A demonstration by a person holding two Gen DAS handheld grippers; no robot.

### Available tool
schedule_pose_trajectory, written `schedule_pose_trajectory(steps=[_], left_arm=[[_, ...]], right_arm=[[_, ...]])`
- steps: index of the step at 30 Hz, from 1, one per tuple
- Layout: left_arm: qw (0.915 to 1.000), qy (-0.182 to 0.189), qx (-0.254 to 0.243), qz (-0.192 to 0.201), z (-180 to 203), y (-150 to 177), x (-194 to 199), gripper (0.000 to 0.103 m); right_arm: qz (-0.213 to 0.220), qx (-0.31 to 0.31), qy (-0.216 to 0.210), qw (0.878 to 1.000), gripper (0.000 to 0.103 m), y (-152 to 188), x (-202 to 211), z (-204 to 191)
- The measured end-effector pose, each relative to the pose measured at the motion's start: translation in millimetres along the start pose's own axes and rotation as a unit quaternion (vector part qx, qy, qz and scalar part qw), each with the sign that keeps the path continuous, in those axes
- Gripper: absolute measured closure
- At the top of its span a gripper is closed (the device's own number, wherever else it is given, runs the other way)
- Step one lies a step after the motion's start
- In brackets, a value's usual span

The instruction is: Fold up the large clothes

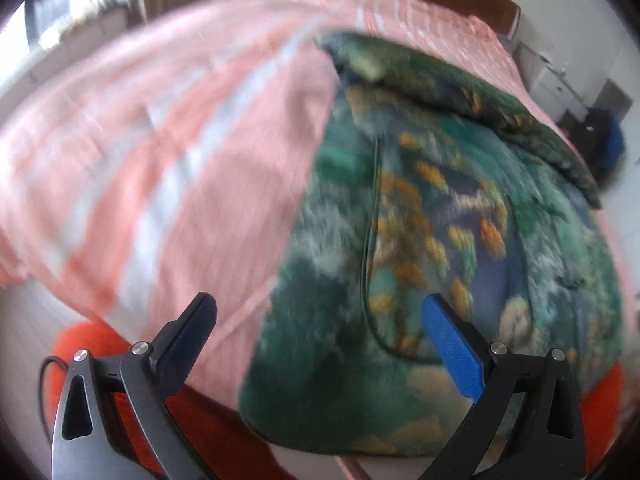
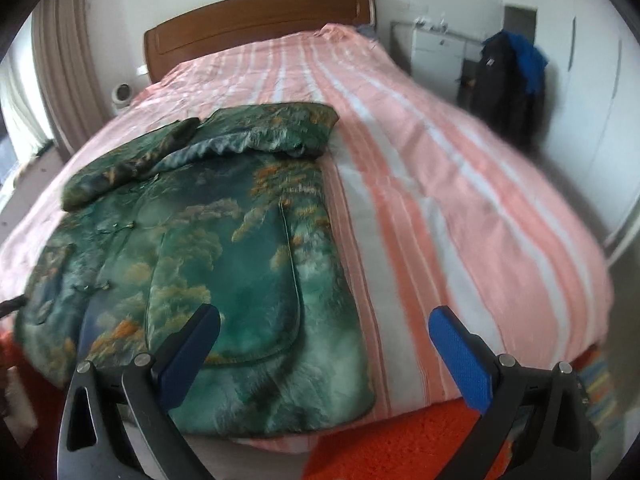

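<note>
Jacket (image 2: 208,264) below both gaping, empty tools (image 1: 320,344) (image 2: 324,348)

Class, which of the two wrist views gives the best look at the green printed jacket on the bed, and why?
The right wrist view: the green printed jacket lies whole and fairly sharp on the striped bedspread, one sleeve folded across. The left wrist view shows the jacket closer but motion-blurred.

A home bedroom is shown. A bed (image 2: 460,184) with a wooden headboard (image 2: 256,20) is covered by a pink-and-white striped sheet (image 1: 168,128), and curtains (image 2: 64,60) are hung at one side. A white cabinet (image 2: 438,46) and dark clothing (image 2: 508,80) are seen by the wall, and an orange rug (image 2: 400,440) is laid on the floor.
</note>
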State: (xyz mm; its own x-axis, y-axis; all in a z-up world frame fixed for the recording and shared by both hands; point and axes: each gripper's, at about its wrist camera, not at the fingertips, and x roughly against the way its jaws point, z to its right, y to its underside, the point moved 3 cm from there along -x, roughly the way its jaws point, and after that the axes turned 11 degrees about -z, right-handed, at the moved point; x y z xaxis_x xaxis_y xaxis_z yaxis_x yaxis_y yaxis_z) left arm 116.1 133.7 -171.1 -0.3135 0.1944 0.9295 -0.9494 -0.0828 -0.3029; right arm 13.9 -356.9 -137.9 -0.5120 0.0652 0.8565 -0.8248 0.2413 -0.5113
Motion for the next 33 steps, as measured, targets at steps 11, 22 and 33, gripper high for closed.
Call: schedule_pose_trajectory(steps=[11, 22, 33], left_arm=[[0.9916, 0.027, -0.091, -0.088, 31, 22, -20, 0.002], [0.991, 0.008, -0.092, -0.097, 19, 35, 14, 0.092], [0.9846, 0.051, -0.115, -0.121, 4, 70, 74, 0.094]], right_arm=[[-0.159, -0.029, -0.196, 0.967, 0.03, 22, -61, 19], [-0.174, -0.002, -0.159, 0.972, 0.09, 24, -41, 2], [-0.212, -0.044, -0.246, 0.945, 0.091, 51, 2, 17]])
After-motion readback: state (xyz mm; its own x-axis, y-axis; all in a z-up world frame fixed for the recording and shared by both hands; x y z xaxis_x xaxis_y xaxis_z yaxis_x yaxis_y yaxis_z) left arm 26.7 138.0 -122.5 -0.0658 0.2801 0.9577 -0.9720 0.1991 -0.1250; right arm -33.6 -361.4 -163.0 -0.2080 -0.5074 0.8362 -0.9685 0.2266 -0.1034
